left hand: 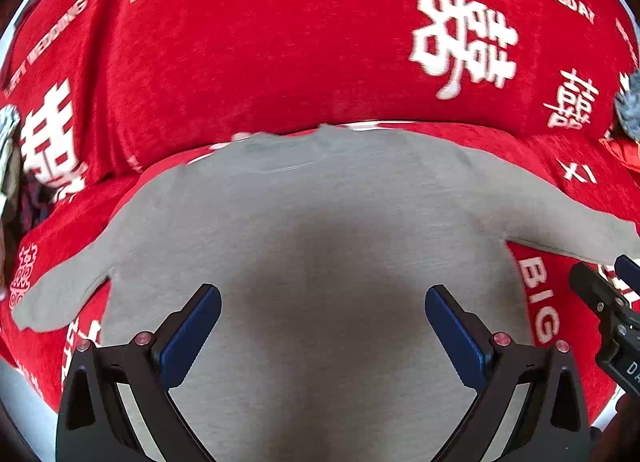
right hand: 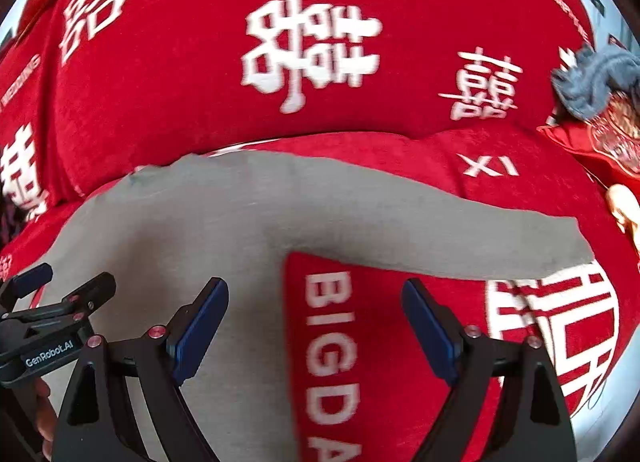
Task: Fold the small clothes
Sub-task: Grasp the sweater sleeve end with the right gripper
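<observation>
Red printed cover (left hand: 248, 62) bears a flat grey shirt (left hand: 320, 230) beneath both grippers' released, empty jaws.

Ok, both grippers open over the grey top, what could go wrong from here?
1. The left gripper hovers over the grey long-sleeved top's flat middle, so it may pinch the plush red printed blanket too.
2. The right gripper straddles the torso edge; closing there could grab only blanket.

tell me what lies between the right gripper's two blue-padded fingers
In the right wrist view, the open right gripper frames the red cover with white lettering and, by its left finger, the edge of the flat grey long-sleeved shirt.
</observation>
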Action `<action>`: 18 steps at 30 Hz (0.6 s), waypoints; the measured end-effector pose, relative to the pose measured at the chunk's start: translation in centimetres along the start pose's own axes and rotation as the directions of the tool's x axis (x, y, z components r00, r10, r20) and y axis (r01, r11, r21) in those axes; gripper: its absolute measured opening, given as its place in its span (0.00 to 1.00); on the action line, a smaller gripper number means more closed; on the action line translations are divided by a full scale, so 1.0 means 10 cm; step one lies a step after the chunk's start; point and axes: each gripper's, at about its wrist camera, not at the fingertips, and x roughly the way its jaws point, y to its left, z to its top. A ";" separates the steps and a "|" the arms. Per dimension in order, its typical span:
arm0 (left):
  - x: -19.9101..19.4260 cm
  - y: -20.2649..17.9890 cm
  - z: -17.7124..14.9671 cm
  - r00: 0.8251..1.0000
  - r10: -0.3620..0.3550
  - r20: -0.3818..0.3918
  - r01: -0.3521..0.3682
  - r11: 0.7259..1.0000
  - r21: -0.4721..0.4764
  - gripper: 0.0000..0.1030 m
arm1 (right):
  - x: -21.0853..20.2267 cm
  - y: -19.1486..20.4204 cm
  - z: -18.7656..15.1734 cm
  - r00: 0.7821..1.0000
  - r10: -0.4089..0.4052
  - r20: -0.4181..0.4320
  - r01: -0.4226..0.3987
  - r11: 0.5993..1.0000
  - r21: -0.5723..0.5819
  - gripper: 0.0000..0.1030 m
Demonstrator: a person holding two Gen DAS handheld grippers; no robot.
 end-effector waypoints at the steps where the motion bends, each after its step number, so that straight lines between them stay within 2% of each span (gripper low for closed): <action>1: 0.00 -0.08 0.02 1.000 -0.005 -0.001 0.005 1.000 0.010 0.99 | 0.02 -0.07 0.00 1.000 -0.005 0.002 0.005 1.000 0.008 0.88; 10: 0.10 -0.69 0.15 0.999 -0.038 -0.028 0.040 0.997 0.071 0.99 | 0.04 -0.80 0.07 0.996 -0.085 -0.001 0.085 0.992 0.092 0.88; 18: 0.23 -1.15 0.21 0.997 -0.051 -0.055 0.057 0.991 0.125 0.99 | 0.11 -1.87 0.09 0.980 -0.198 -0.039 0.201 0.948 0.246 0.87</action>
